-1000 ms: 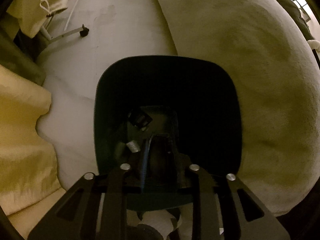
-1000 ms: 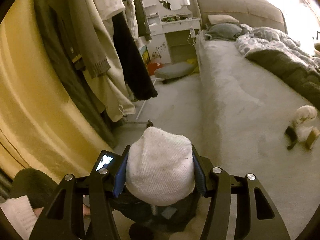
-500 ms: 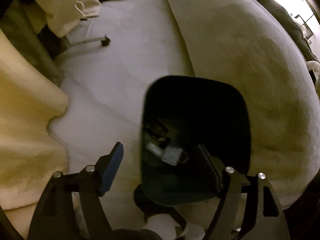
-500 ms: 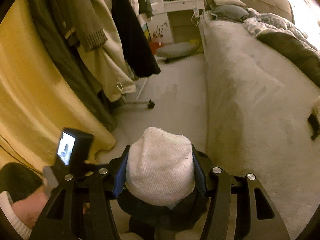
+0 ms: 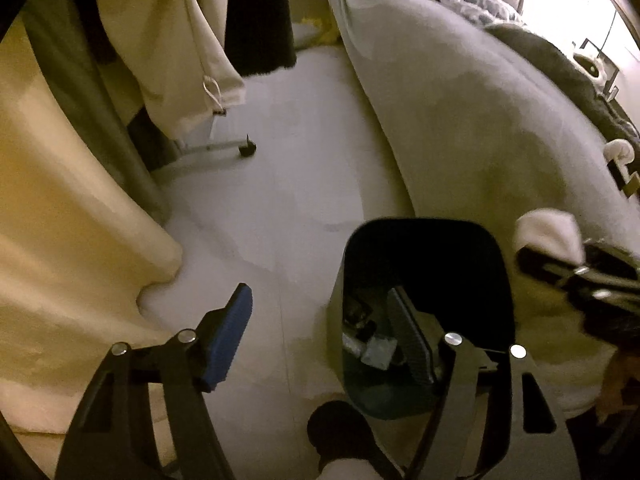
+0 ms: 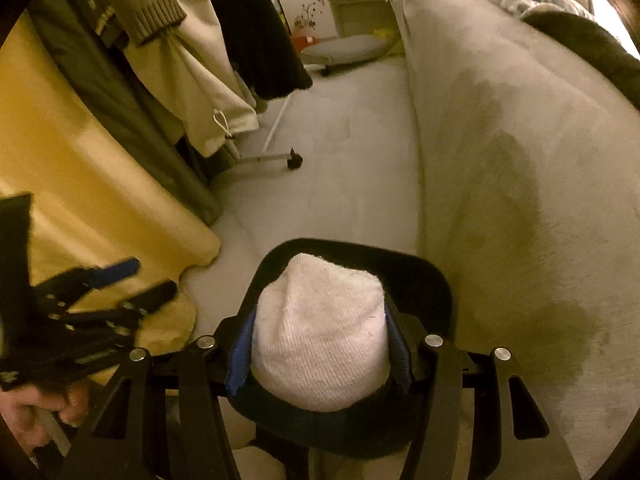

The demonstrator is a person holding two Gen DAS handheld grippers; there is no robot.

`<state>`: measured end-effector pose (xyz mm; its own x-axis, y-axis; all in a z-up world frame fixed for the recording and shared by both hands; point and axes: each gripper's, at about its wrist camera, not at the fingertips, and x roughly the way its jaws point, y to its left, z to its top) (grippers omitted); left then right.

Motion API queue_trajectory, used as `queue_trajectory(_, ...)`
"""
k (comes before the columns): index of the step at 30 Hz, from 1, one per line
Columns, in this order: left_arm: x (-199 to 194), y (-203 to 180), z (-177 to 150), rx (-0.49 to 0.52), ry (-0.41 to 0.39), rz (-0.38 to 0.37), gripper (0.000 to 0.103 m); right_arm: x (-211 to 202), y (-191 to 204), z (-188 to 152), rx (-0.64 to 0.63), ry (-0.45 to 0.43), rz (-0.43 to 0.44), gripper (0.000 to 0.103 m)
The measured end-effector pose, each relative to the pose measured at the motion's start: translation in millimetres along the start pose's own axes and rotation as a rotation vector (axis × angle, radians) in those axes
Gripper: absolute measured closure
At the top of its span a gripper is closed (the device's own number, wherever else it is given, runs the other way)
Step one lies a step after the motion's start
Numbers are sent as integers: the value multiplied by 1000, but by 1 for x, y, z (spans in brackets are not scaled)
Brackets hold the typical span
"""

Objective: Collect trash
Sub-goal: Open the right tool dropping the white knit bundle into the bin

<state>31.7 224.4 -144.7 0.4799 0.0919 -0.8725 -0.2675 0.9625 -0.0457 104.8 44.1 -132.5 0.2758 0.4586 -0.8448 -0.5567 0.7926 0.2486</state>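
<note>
Since a second ago my left jaws [image 5: 320, 332] have drawn up and away from the bin [image 5: 424, 248], so the bed [image 5: 480, 120], the floor [image 5: 288, 168] and the hanging clothes [image 5: 188, 40] fill more of the left wrist view. They were nearly closed low inside the bin then; they have just been opening and now stand wide apart, slightly less wide than half a second back, with nothing between them. One pad sits over bare floor, the other in front of the bin's mouth. My right jaws [image 6: 320, 344] have come down over the bin [image 6: 440, 292]. A second ago they were above the floor and bed edge, and now the dark rim frames them.

I judge the step to be the drop: the left has let its piece go and is clearing out, and the right is bringing the next piece. The right jaws are clamped on a white knitted bundle [image 6: 320, 332], a pad pressed against each side. It hangs above the bin's opening. Next I would keep it centred inside the rim, part the jaws and let it fall, while the left stays out of the way.

Much is hard to read. The bin's inside is almost black; only a few pale scraps [image 5: 372, 348] show at the bottom, and I cannot name them. From the right wrist the bundle hides the bin's contents. The left gripper there is a dark blur at the picture's edge. Small things [image 5: 620, 160] far off on the bed are cut off at the frame's edge.
</note>
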Motion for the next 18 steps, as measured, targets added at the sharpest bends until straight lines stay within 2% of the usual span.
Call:
queue_trajectory(8, -31, -2, 16, -16, -144, -10, 44, 31, 7, -6, -36, 76, -21, 46)
queue_trajectory(18, -74, -12, 33, 4, -296, -30, 49, 65, 5, -18, -53, 150, -43, 46)
